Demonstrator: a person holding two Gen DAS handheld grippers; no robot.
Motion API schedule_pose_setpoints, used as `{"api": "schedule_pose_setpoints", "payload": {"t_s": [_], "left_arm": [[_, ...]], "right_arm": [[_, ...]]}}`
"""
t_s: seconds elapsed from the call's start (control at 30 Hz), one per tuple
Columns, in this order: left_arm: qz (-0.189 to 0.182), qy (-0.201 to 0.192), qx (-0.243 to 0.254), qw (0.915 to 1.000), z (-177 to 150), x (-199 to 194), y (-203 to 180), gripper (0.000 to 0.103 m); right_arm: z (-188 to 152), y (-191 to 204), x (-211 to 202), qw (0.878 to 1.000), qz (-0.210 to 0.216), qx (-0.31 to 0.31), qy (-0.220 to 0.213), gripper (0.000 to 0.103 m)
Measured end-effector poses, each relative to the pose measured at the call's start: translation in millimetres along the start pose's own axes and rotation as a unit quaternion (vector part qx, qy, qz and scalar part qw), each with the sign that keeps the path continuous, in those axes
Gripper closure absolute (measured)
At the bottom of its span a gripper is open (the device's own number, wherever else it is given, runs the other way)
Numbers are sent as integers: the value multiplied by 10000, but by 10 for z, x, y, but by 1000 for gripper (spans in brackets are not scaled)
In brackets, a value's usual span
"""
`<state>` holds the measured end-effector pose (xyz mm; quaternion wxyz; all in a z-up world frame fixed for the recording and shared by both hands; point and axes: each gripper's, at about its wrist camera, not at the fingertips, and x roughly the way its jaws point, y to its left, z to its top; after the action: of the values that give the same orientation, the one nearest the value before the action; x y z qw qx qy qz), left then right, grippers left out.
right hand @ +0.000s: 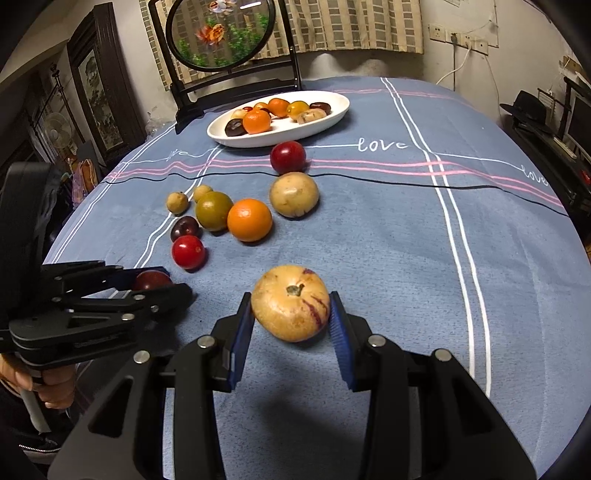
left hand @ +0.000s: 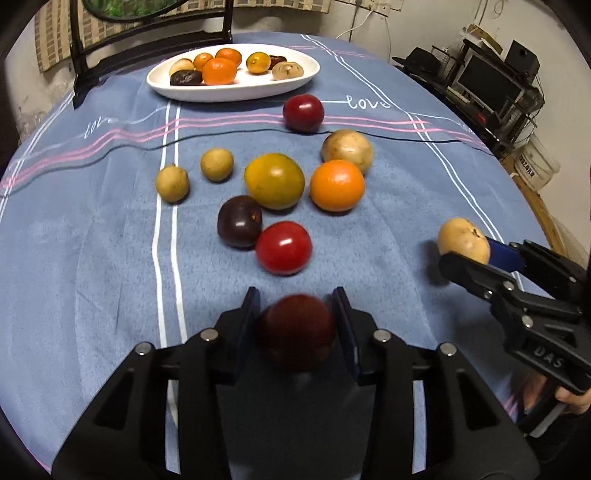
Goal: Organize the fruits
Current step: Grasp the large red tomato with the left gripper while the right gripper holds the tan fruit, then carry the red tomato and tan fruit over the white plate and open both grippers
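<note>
My left gripper [left hand: 295,293] is shut on a dark red plum [left hand: 297,332], blue pads pressing both its sides just above the cloth; the same grip shows in the right wrist view, left gripper [right hand: 171,282] around the plum [right hand: 151,280]. My right gripper [right hand: 290,295] is shut on a tan fruit with purple streaks [right hand: 288,314], stem end facing the camera, also seen as the tan fruit [left hand: 461,240] at the right. Loose on the blue tablecloth [left hand: 92,258] lie an orange [left hand: 337,185], a yellow-green citrus [left hand: 274,181], a bright red fruit [left hand: 283,248] and a dark plum [left hand: 239,220].
A white oval plate [left hand: 229,94] at the far side holds several fruits. Before it sit a red plum [left hand: 303,112], a large tan fruit [left hand: 347,149] and two small tan ones [left hand: 217,164]. A black cable [left hand: 406,134] crosses the cloth. A round framed screen [right hand: 221,33] stands behind.
</note>
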<state>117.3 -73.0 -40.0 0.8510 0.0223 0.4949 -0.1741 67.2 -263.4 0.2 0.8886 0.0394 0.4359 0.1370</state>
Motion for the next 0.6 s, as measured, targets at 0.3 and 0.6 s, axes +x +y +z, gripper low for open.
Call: {"api": "schedule_pose_setpoints", "payload": {"t_s": [0.3, 0.6], "left_arm": [[-17, -135, 152, 9998, -70, -90, 29, 66], [-9, -734, 379, 9966, 166, -567, 190, 66]], "right_arm": [[13, -12, 1, 10000, 38, 13, -11, 63], [156, 48, -80, 9997, 127, -101, -193, 62]]}}
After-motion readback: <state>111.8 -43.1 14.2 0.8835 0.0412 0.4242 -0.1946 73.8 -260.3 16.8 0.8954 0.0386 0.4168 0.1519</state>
